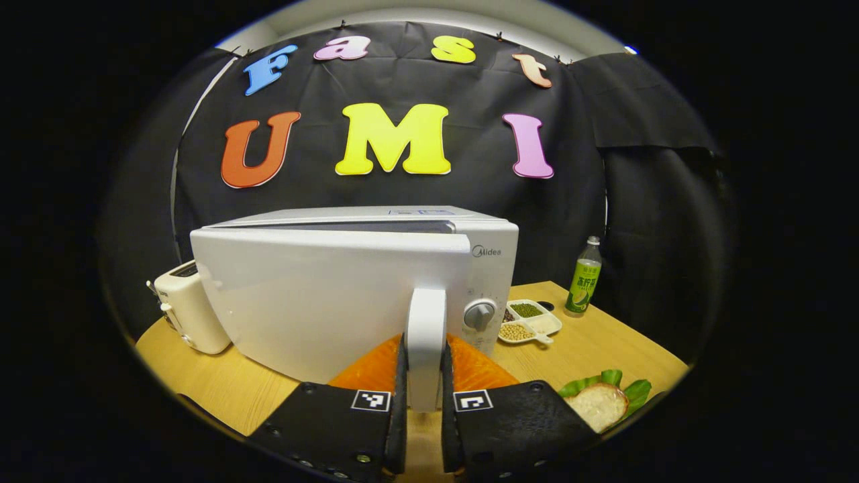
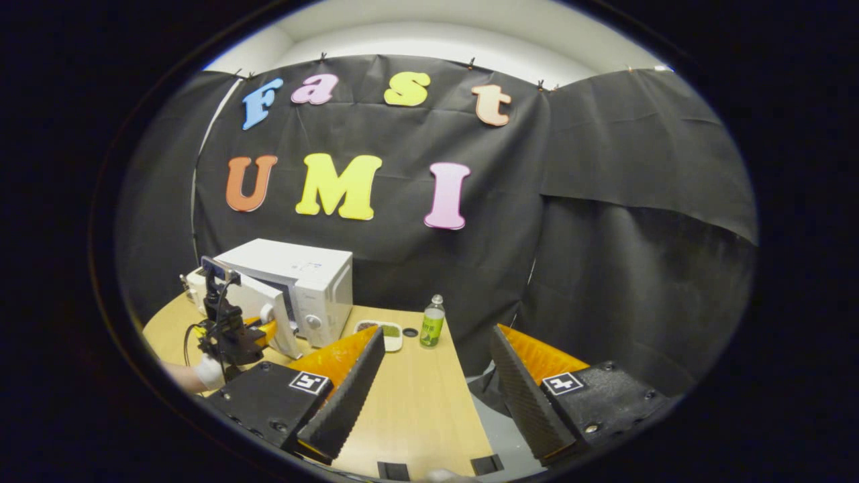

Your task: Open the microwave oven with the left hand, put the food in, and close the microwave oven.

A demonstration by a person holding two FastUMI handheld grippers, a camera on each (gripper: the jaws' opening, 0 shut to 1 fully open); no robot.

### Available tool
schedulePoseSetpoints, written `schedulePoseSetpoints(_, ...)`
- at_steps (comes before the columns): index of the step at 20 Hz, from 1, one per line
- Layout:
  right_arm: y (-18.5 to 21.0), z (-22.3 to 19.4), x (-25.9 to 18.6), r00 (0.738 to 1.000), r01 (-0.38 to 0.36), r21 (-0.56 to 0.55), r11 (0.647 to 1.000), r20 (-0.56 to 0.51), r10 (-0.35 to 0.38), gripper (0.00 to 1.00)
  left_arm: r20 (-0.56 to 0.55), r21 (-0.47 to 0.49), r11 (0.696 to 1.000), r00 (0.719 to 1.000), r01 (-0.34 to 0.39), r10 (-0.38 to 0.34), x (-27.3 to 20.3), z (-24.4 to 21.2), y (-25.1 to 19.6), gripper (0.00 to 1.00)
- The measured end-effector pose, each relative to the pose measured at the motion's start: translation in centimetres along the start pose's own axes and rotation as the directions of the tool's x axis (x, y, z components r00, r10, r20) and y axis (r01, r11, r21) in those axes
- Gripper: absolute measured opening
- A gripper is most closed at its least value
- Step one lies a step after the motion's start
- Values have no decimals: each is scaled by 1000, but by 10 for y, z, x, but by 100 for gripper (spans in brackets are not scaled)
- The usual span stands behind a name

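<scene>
Both fingers of the left tool [image 1: 425, 392] are clamped on the upright door handle [image 1: 426, 335] of the microwave [image 1: 349, 295], its long axis vertical. The door stands partly ajar, hinged on the far left, so it should swing that way. On the table [image 1: 604, 342], the food [image 1: 599, 402] lies just right of this tool. The right tool [image 2: 436, 396] hangs well apart, fingers spread and empty.

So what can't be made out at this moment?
- Microwave inside: left gripper view, hidden by its partly open door.
- Sandwich: left gripper view, cut off by the edge.
- Dish contents: right gripper view, too small.
- Left gripper grips the door handle.
</scene>
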State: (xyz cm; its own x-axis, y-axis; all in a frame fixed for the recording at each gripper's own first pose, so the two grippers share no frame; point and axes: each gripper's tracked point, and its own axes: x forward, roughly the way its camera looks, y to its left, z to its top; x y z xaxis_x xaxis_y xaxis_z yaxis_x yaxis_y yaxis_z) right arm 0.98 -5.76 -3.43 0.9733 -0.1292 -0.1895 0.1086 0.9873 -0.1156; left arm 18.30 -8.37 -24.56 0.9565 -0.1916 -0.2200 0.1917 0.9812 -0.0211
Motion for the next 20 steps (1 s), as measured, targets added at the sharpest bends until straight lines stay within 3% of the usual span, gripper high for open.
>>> schedulePoseSetpoints(1,3,-3,2,1000,-8,-2,1000,-5,8,94,-23,14,1000,1000,-20,21,-2,-8,9,25)
schedulePoseSetpoints(2,6,-4,3,1000,-18,-8,1000,-10,17,100,-54,11,999,998,-37,38,-8,-16,19,42)
schedulePoseSetpoints(3,9,-5,3,1000,-27,-4,1000,-13,27,100,-76,-14,999,996,-45,44,-15,-23,25,56)
schedulePoseSetpoints(4,14,-2,1,999,-40,3,999,-7,40,95,-76,-35,998,996,-48,45,-19,-22,30,77)
schedulePoseSetpoints(5,17,-2,1,999,-49,3,999,-3,49,95,-78,-55,998,996,-36,31,-25,-21,31,82)
schedulePoseSetpoints(6,21,-2,0,998,-55,0,998,-4,55,95,-86,-59,998,996,-34,29,-31,-22,32,98)
schedulePoseSetpoints(7,25,-3,-2,998,-65,0,998,0,65,94,-92,-56,998,995,-39,33,-38,-22,34,99)
schedulePoseSetpoints(8,30,-3,-4,997,-77,-3,997,1,77,100,-86,-50,998,995,-45,41,-44,-21,38,98)
schedulePoseSetpoints(10,39,-5,-6,995,-98,-9,995,0,98,100,-78,-50,997,996,-56,52,-56,-18,44,98)
schedulePoseSetpoints(11,44,-5,-8,994,-111,-8,994,-1,111,95,-76,-53,997,996,-60,56,-62,-19,47,98)
schedulePoseSetpoints(18,83,-21,-16,979,-201,6,979,-23,201,95,-99,-40,989,986,-139,134,-132,-26,95,98)
schedulePoseSetpoints(19,88,-25,-17,977,-213,9,977,-27,214,100,-102,-34,987,983,-158,154,-143,-28,104,98)
schedulePoseSetpoints(20,94,-28,-18,974,-226,13,974,-33,226,95,-106,-28,984,979,-176,172,-153,-30,113,98)
